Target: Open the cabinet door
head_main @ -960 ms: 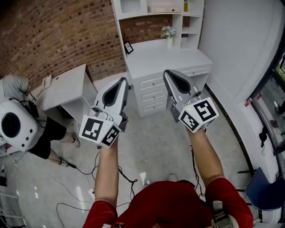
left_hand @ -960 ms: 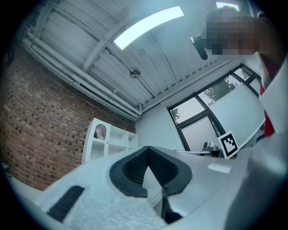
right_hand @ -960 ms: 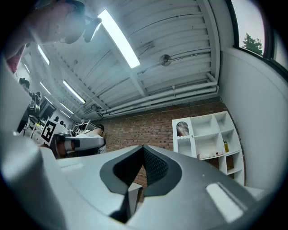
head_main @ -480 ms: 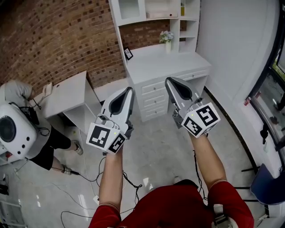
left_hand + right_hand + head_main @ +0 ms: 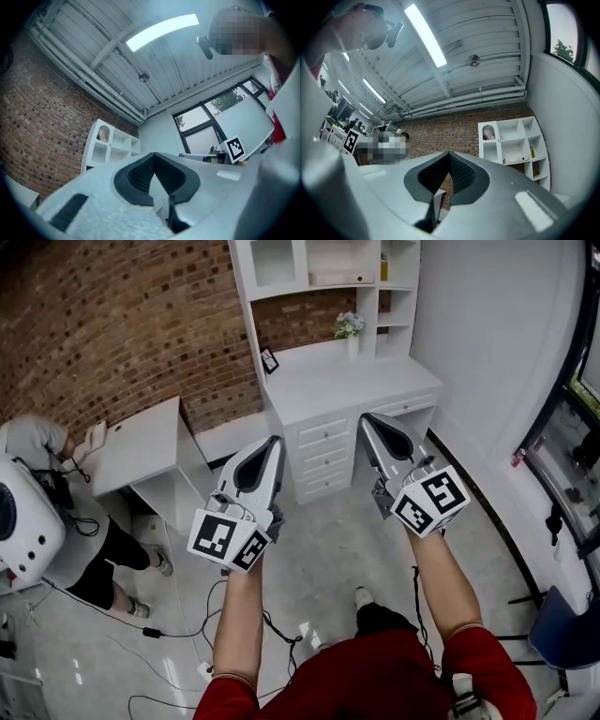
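We held the grey left gripper [image 5: 274, 441] and grey right gripper [image 5: 367, 419] closed, empty (both 2 tilted upward); the white wooden desk cabinet [image 5: 347, 381] stood at 12 o'clock.

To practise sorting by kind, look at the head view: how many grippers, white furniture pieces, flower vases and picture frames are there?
Grippers: 2, left gripper and right gripper
White furniture: 2, desk and side table
Flower vase: 1
Picture frame: 1
Total: 6
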